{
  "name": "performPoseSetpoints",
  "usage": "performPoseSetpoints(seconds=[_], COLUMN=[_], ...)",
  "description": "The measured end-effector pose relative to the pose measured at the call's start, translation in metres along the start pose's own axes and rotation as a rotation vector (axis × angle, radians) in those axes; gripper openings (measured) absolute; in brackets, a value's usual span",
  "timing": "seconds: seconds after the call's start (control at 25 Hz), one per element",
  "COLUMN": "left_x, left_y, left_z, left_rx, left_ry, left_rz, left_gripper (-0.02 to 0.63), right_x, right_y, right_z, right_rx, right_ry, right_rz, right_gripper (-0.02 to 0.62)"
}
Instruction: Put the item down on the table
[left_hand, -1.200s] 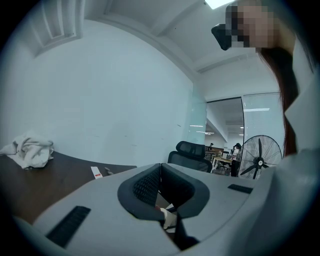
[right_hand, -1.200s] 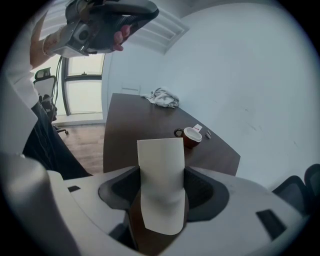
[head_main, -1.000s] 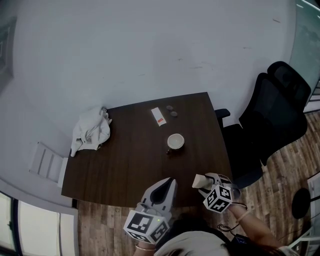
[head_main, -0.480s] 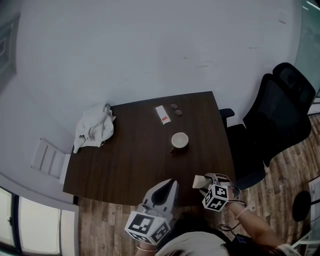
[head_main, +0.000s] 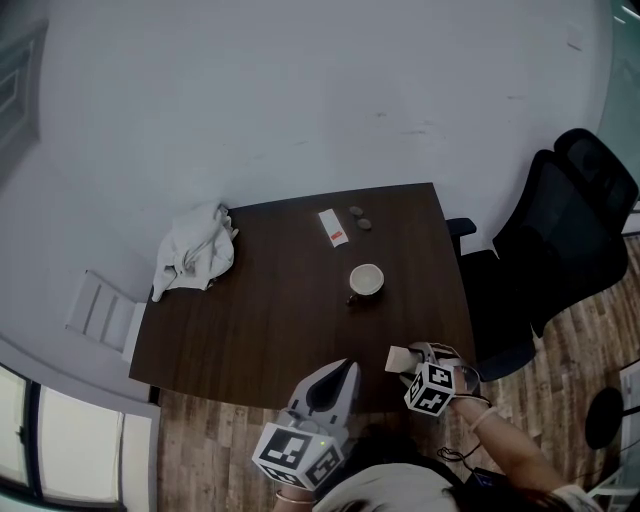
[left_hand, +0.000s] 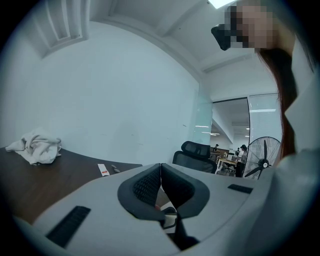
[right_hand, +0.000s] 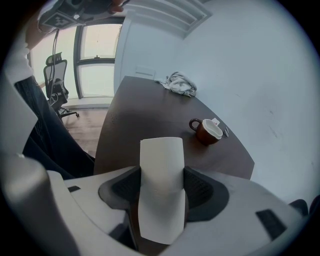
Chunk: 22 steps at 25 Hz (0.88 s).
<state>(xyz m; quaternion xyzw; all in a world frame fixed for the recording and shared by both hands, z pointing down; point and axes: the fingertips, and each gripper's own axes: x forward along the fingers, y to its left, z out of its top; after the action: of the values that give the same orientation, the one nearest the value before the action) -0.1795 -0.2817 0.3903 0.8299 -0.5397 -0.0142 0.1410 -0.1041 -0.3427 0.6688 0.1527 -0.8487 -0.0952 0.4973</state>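
My right gripper (right_hand: 161, 186) (head_main: 403, 360) is shut on a pale, flat folded card (right_hand: 161, 175) that stands up between its pads. It hovers over the near right corner of the dark wooden table (head_main: 270, 320); in the head view the card (head_main: 397, 358) pokes out to the left of the marker cube. My left gripper (left_hand: 160, 185) (head_main: 336, 372) is shut with nothing between its jaws, at the table's near edge.
A brown cup (head_main: 366, 281) (right_hand: 206, 131) sits right of the table's centre. A crumpled white cloth (head_main: 195, 255) (left_hand: 35, 147) lies at the far left corner, a white packet (head_main: 334, 227) and two small discs (head_main: 361, 218) at the back. A black office chair (head_main: 560, 250) stands right of the table.
The head view has shifted slightly, so the table sits a little lower and further right in it. Both grippers hold about the same place, the card still clamped.
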Motion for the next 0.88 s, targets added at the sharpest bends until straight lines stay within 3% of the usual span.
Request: performPoseSetpoints(seconds=[0.88], left_x=[-0.004], left_y=[0.023], left_z=[-0.002], left_rx=[-0.034], left_ry=[0.002], left_rz=[0.051], left_gripper=[0.018], right_x=[0.044], right_y=[-0.008], right_z=[-0.005], right_rx=[0.033], right_ry=[0.057], right_rz=[0.106], right_gripper=[0.273])
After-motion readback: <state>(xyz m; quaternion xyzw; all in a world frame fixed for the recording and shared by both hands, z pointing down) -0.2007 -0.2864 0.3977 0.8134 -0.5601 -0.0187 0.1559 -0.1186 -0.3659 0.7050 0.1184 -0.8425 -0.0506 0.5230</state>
